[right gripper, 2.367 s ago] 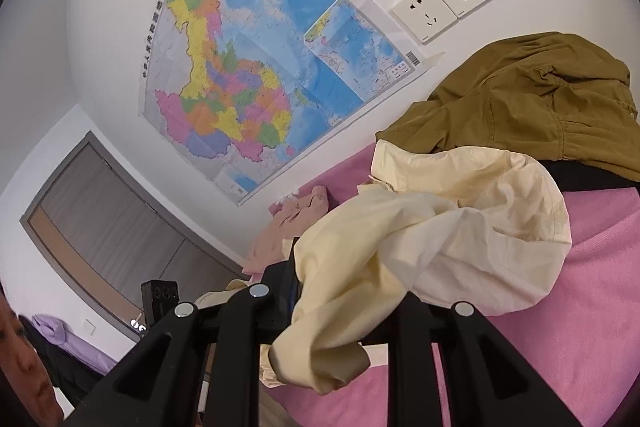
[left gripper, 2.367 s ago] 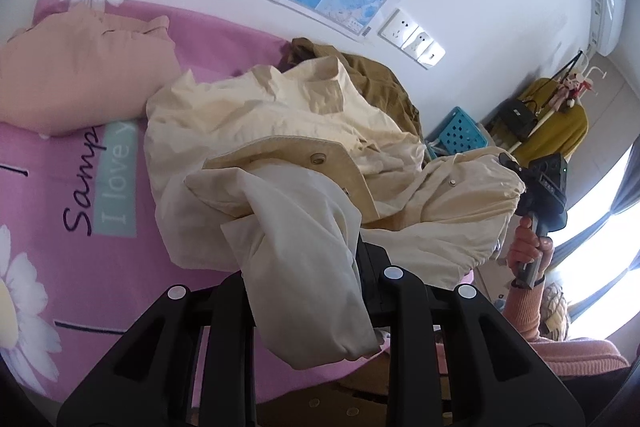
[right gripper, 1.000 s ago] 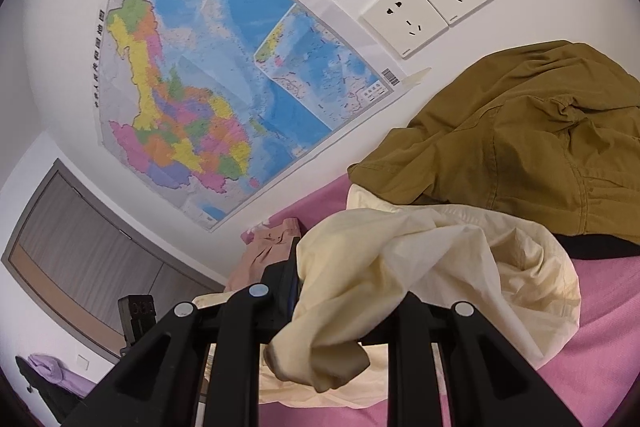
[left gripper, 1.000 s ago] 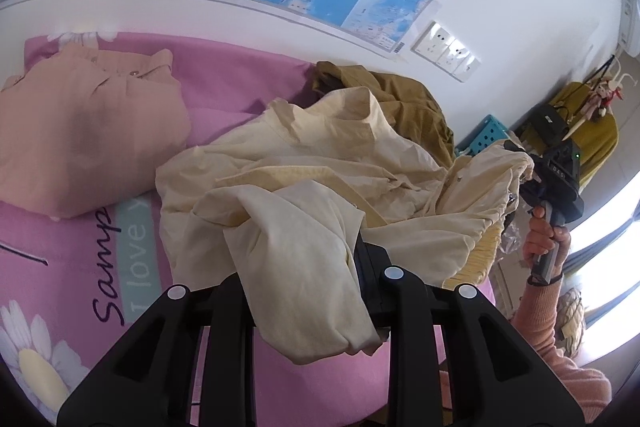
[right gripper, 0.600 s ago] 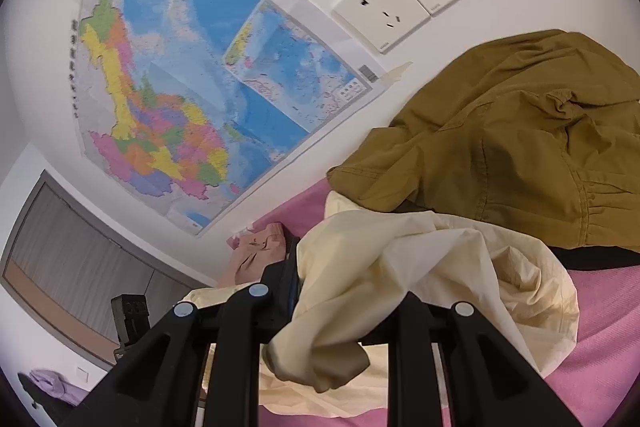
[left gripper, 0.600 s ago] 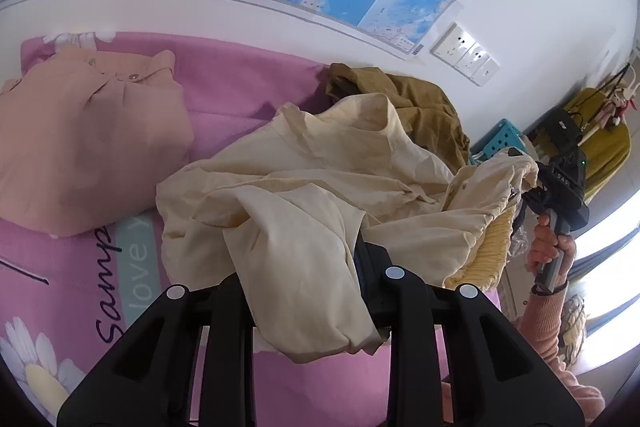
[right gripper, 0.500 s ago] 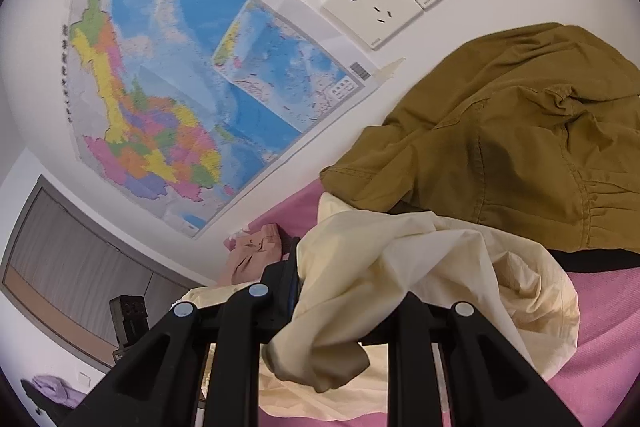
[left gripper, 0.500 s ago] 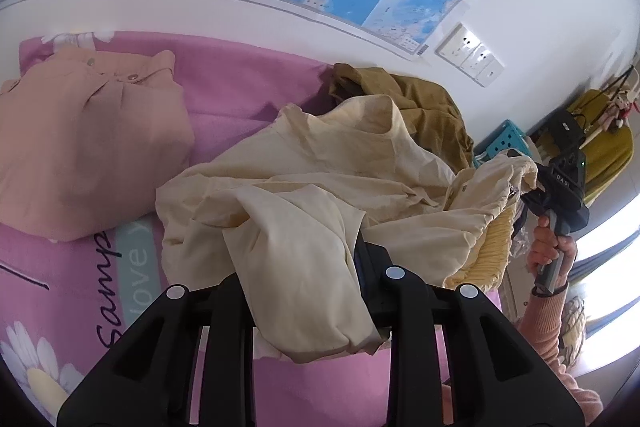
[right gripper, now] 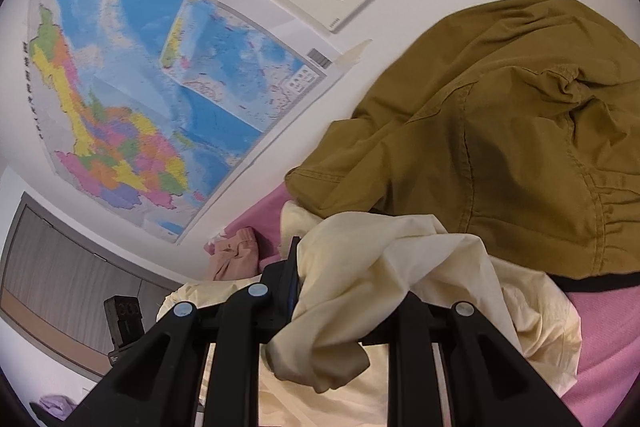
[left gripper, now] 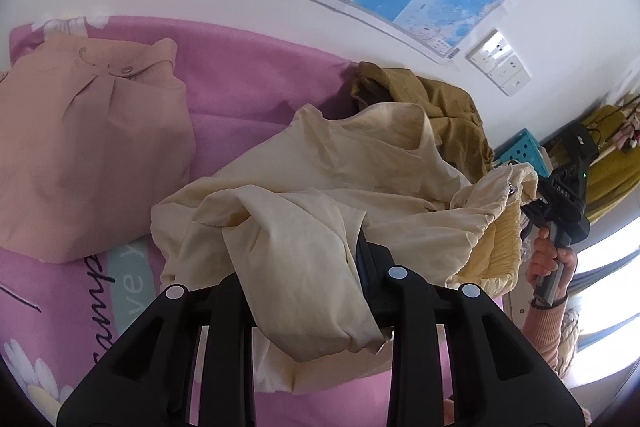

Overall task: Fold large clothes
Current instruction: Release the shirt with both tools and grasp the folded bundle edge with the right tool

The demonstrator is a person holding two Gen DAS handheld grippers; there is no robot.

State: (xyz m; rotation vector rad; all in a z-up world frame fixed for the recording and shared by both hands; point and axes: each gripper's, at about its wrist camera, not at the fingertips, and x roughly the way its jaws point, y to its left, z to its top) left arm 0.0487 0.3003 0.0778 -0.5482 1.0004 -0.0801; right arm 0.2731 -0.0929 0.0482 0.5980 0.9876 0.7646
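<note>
Cream jacket (left gripper: 320, 187): pinched by left tongs (left gripper: 304, 267) and right tongs (right gripper: 340, 307); lower evenly, centre frame, keeping hem taut.

Bunched cream jacket (left gripper: 304, 227) cloth hides both claws' fingertips; map (right gripper: 132, 99) lettering too small to read.

jacket (left gripper: 352, 163) on bed (left gripper: 248, 67), folded shirt (left gripper: 80, 155) left, perhaps apart

My bed wears a pink blanket (left gripper: 248, 67) with a daisy print. On it: a folded peach shirt (left gripper: 80, 147) at nine o'clock, my cream jacket (left gripper: 340, 167) centre, an olive jacket (left gripper: 440, 107) at one o'clock.
</note>
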